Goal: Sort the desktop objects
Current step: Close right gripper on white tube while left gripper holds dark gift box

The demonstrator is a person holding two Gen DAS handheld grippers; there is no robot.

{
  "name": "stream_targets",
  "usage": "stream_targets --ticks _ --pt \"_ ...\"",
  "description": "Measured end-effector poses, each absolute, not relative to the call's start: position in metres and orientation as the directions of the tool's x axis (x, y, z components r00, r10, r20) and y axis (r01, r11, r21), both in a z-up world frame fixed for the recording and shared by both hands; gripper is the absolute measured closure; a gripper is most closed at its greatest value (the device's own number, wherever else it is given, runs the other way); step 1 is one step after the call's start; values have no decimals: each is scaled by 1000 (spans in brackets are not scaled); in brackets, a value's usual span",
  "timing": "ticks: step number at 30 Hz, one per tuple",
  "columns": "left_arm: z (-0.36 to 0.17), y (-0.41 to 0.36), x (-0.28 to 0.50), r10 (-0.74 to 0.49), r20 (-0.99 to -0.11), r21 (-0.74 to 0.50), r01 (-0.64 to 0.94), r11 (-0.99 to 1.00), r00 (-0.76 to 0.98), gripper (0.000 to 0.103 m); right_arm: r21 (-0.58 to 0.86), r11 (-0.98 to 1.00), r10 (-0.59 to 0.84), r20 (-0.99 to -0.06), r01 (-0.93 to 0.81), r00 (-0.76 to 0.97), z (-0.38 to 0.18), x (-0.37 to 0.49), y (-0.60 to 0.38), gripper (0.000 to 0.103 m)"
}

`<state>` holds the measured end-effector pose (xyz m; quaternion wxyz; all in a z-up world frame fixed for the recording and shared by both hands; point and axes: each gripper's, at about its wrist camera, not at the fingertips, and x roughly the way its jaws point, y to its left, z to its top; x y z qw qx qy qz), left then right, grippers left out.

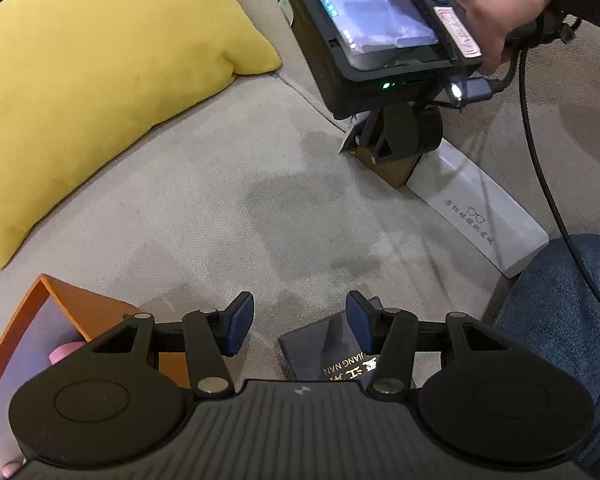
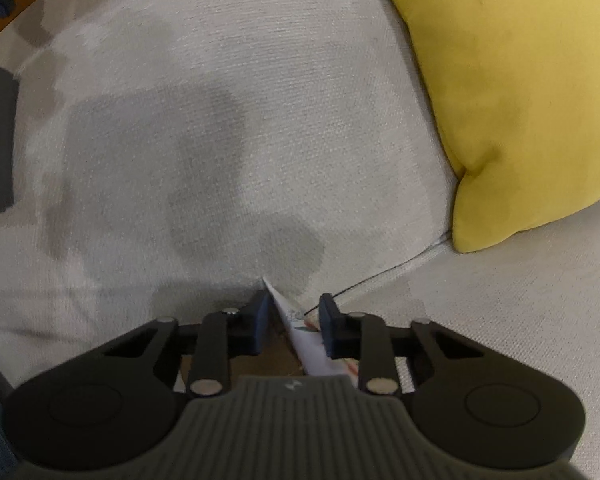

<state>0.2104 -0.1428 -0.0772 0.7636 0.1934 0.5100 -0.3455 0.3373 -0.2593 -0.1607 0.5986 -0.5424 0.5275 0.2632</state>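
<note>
My left gripper [image 1: 300, 314] hangs open over the beige sofa seat. A dark booklet [image 1: 320, 354] with gold lettering lies just under its right finger, untouched. In the left wrist view my right gripper [image 1: 378, 152] points down onto a small brown-and-white box [image 1: 396, 170]. In the right wrist view that small box [image 2: 300, 332] sits tilted between the jaws of my right gripper [image 2: 294, 310], with both pads against its sides. A long white glasses case [image 1: 476, 208] lies right behind the small box. An orange box [image 1: 72, 300] stands open at the lower left with something pink inside.
A yellow cushion [image 1: 92, 92] fills the upper left, also seen as the yellow cushion [image 2: 520, 92] beside my right gripper. A person's knee in blue jeans [image 1: 560, 320] is at the right edge. A black cable [image 1: 540, 168] trails from the right hand. A seam [image 2: 380, 276] crosses the sofa.
</note>
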Motion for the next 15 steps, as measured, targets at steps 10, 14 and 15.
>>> stream_targets --ticks 10,14,15 --pt "-74 -141 206 -325 -911 -55 706 706 254 43 -454 380 -119 -888 -806 445 -100 321 -267 94" --pt "-72 -142 198 -319 -910 -48 696 717 266 43 -451 475 -37 -868 -756 494 -67 309 -268 94" --pt "-72 -142 196 -318 -910 -48 695 717 265 43 -443 498 -15 -864 -745 504 -59 305 -268 94"
